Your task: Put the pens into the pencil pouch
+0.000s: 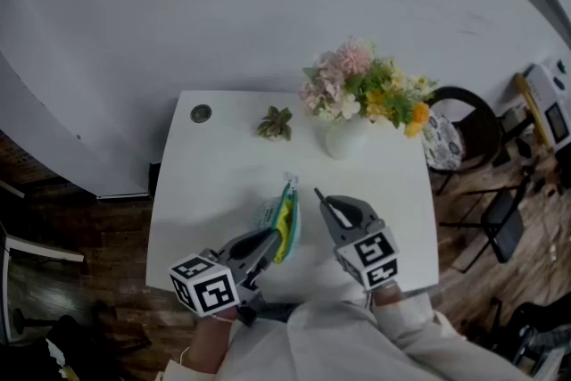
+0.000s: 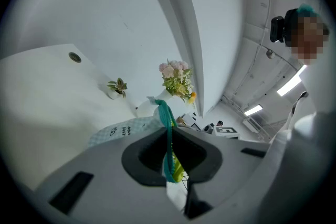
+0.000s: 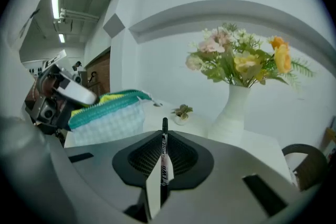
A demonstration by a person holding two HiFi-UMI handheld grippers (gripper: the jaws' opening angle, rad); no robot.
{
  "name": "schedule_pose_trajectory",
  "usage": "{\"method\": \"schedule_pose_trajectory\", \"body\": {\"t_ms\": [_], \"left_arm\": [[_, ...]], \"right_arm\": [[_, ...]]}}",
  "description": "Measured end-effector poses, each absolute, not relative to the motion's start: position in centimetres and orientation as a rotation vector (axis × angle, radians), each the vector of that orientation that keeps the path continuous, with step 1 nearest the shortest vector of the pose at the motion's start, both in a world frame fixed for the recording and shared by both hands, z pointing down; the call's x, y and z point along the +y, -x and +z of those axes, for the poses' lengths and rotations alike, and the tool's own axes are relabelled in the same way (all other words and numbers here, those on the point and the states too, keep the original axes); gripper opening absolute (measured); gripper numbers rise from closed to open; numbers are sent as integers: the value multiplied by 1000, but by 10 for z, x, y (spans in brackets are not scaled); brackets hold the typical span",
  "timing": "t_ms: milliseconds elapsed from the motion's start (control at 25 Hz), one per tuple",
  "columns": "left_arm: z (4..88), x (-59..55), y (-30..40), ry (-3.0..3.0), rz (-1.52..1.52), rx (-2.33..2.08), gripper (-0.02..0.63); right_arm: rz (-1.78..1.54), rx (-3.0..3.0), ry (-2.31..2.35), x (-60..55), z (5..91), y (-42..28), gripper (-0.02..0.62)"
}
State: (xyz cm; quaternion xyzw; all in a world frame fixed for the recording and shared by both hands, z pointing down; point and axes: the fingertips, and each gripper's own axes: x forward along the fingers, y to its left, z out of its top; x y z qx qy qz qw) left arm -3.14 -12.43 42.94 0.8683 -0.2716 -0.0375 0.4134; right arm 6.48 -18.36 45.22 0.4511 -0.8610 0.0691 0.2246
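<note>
Jabbing the pencil pouch (image 1: 285, 223) wall is prob the risk (mouth's narrow): right gripper (image 1: 328, 210) at its 3 o'clock pinches a marker pen (image 3: 163, 157), left gripper (image 1: 272, 244) clamps the zip edge (image 2: 168, 128).

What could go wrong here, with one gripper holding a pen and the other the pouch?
The pen is thin and pinched by the right gripper, so it might tilt or slip. The left gripper grips only the zipper edge of the pouch; the opening looks narrow, so the pen may miss it. The vase stands close and could be knocked.
</note>
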Motion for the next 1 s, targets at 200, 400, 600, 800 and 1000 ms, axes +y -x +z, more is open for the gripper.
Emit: {"method": "schedule_pose_trajectory", "body": {"t_ms": [200, 400, 600, 800, 1000], "left_arm": [[429, -126, 33, -2174, -114, -696, 28], [428, -127, 36, -2171, -121, -701, 28], [427, -127, 37, -2175, -122, -700, 28], [427, -124, 35, -2182, -108, -678, 28], [428, -122, 33, -2189, -98, -664, 28]], "right_arm": [[149, -2482, -1299, -180, 409, -55, 34], [81, -2590, -1318, -179, 371, -43, 34], [48, -2721, -1292, -176, 338, -23, 34], [49, -2898, -1267, -172, 299, -6, 34], [-1, -3017, -1205, -167, 283, 7, 34]]}}
